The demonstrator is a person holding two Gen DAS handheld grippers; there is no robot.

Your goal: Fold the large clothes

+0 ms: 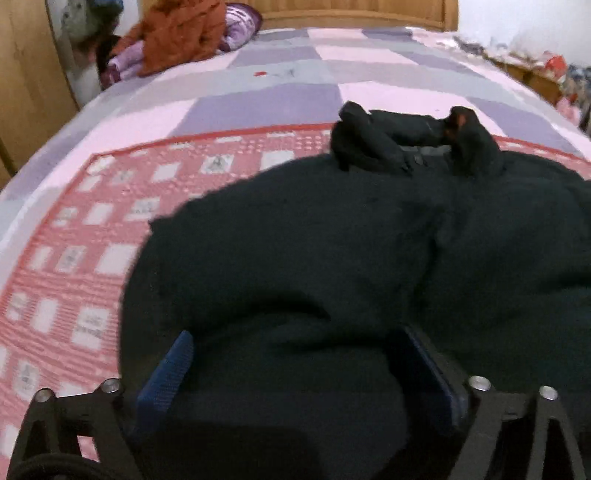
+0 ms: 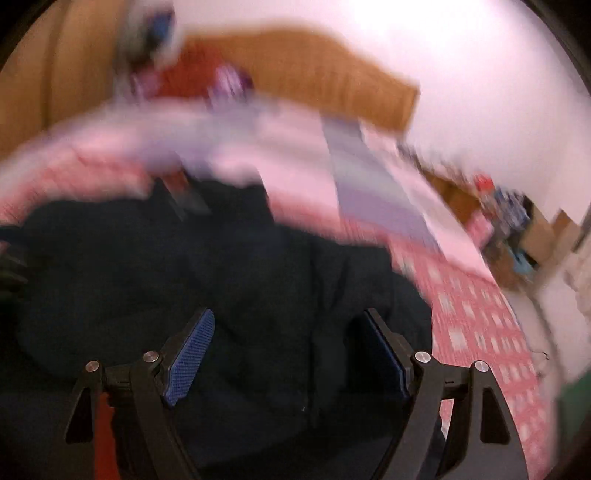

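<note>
Both grippers spread wide, nothing pinched — left gripper [image 1: 295, 373] and right gripper [image 2: 288, 354] hang over the dark garment [image 1: 332, 251], probably lining up for a fresh grab on an edge. Garment lies on the bed [image 1: 258, 85], on a pink-red checked blanket [image 1: 74, 258] — thick, soft, matte fabric, lumpy, bunched at the far end.

Matt dark cloth garment [image 1: 332, 240], woven checked blanket [image 1: 74, 258], wooden headboard [image 1: 351, 14]

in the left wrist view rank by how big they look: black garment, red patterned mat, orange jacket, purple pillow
1. black garment, though it lies nearest the camera
2. red patterned mat, partly covered
3. orange jacket, far off
4. purple pillow, partly hidden
</note>
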